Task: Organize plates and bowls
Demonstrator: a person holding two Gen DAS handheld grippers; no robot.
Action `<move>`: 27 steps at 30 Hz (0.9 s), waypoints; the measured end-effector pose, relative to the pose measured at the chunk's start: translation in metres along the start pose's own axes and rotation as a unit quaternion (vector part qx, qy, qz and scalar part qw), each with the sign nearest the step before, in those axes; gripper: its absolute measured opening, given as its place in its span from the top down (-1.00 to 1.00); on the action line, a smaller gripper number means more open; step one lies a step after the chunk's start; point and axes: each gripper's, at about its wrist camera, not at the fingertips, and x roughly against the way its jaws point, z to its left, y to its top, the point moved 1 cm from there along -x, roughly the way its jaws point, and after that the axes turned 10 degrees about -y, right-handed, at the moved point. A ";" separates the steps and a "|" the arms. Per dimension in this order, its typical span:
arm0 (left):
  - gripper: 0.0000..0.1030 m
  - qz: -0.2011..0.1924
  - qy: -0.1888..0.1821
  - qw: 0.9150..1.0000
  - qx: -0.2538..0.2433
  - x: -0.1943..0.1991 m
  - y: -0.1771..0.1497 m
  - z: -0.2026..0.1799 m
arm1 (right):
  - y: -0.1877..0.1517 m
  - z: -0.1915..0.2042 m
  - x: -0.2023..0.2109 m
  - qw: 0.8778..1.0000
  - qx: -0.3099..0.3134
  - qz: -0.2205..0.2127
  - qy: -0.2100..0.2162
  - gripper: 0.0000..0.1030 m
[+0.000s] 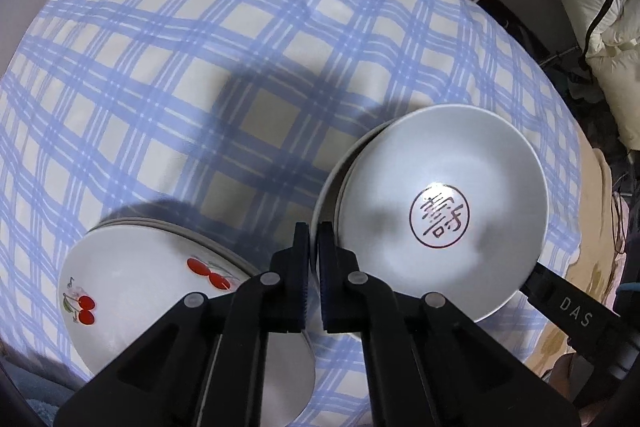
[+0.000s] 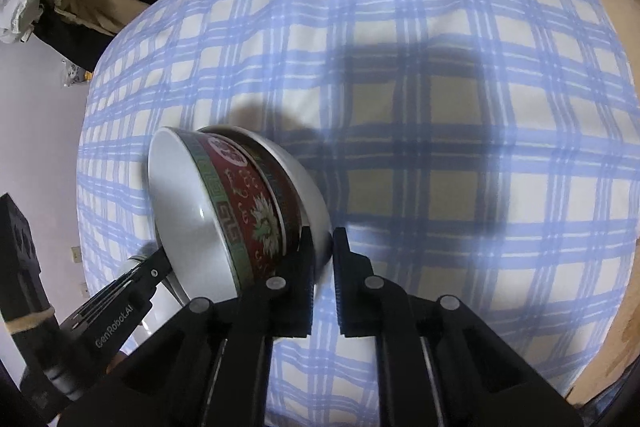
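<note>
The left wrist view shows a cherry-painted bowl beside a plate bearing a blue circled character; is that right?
Not quite: the left wrist view shows the circled character on the plate is red, not blue. The cherry-painted bowl does sit beside it.

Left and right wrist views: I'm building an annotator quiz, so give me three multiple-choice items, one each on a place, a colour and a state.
1. In the left wrist view, where does the cherry-print dish lie from the red-seal dish?
A. right
B. left
C. on top

2. What colours is the checked cloth?
A. blue and white
B. green
C. red

3. In the right wrist view, how is the red patterned bowl placed?
A. alone, upright
B. upside down
C. nested, tilted

Answers:
1. B, the cherries sit at lower left.
2. A, blue stripes cross white squares.
3. C, it leans inside a white bowl.
</note>
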 end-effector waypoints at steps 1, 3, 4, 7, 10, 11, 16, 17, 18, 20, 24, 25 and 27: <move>0.94 -0.004 0.001 1.000 -0.007 0.000 -0.001 -0.001 | -0.001 0.001 0.002 1.000 0.001 -0.008 -0.001 0.76; 0.94 -0.013 0.001 1.000 -0.009 0.002 -0.004 0.001 | -0.006 0.007 0.005 0.999 0.022 -0.032 -0.018 0.78; 0.94 -0.019 -0.001 1.000 -0.009 0.002 -0.004 0.001 | -0.008 0.011 0.007 0.998 0.032 -0.046 -0.029 0.78; 0.94 -0.021 -0.007 1.000 -0.020 0.002 -0.005 0.002 | -0.008 0.011 0.007 0.998 0.038 -0.049 -0.029 0.77; 0.94 -0.013 -0.019 0.999 -0.023 0.007 -0.005 0.009 | -0.005 0.005 0.007 0.998 0.034 -0.044 -0.011 0.78; 0.94 -0.009 -0.021 0.999 -0.022 0.006 -0.002 0.008 | -0.005 0.005 0.008 0.998 0.036 -0.046 -0.011 0.78; 0.94 -0.004 -0.028 0.999 -0.024 0.005 0.003 0.009 | -0.006 0.010 0.009 0.997 0.050 -0.057 -0.024 0.78; 0.94 -0.005 -0.025 0.999 -0.026 0.005 0.002 0.009 | -0.006 0.011 0.010 0.997 0.051 -0.057 -0.023 0.78; 0.94 -0.005 -0.022 0.999 -0.028 0.005 0.002 0.008 | -0.006 0.011 0.009 0.997 0.048 -0.056 -0.021 0.77; 0.94 -0.004 -0.018 0.999 -0.027 0.005 0.003 0.008 | -0.005 0.011 0.008 0.997 0.047 -0.051 -0.017 0.77; 0.95 -0.006 -0.008 1.000 -0.024 0.002 0.004 0.005 | -0.004 0.005 0.006 0.999 0.027 -0.041 -0.004 0.76; 0.95 -0.008 -0.009 1.000 -0.021 0.002 0.004 0.005 | -0.005 0.006 0.006 0.999 0.025 -0.042 -0.003 0.76; 0.95 -0.008 -0.010 1.000 -0.017 0.001 0.004 0.005 | -0.005 0.006 0.006 0.999 0.029 -0.041 -0.005 0.75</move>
